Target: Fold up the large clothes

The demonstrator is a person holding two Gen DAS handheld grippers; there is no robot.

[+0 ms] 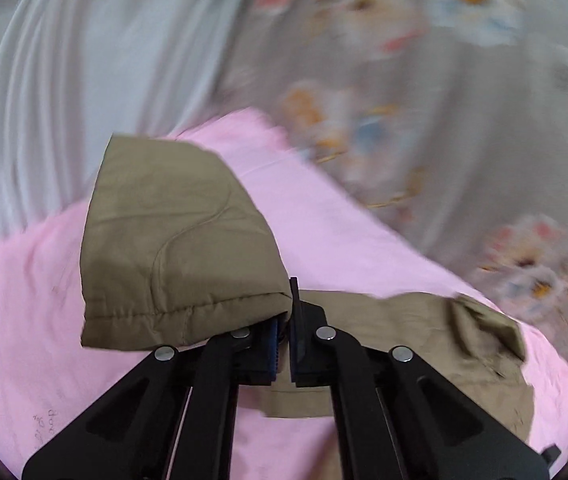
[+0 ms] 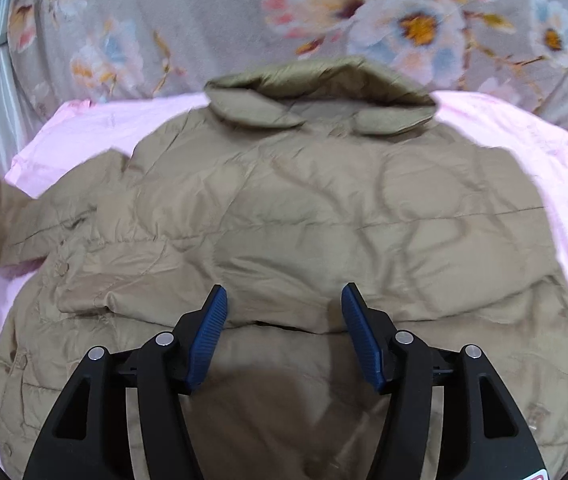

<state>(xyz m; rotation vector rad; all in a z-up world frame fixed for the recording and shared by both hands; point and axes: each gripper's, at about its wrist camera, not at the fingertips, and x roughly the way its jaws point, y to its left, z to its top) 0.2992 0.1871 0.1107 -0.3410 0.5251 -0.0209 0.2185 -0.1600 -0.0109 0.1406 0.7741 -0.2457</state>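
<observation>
1. The tan quilted jacket (image 2: 324, 216) lies spread flat across the pink sheet (image 2: 524, 128) in the middle of the right wrist view, its collar (image 2: 320, 92) toward the top of the frame. Spread out like this, its panels can be turned over cleanly one at a time.
2. The left gripper (image 1: 284, 344) has its jaws pinched tight on the hem of the jacket's sleeve cuff (image 1: 172, 240), which hangs out above and left of the jaws in the left wrist view. Holding the cuff end looks like the way to carry the whole sleeve over the body.
3. That sleeve shows at the left edge of the right wrist view, lifted off the sheet.
4. The right gripper (image 2: 284, 332) hovers low at centre frame over the jacket's lower body, jaws about half open and gripping nothing, probably ready to pin or smooth the cloth.
5. A floral bedcover (image 2: 204, 20) fills the top of both views.
</observation>
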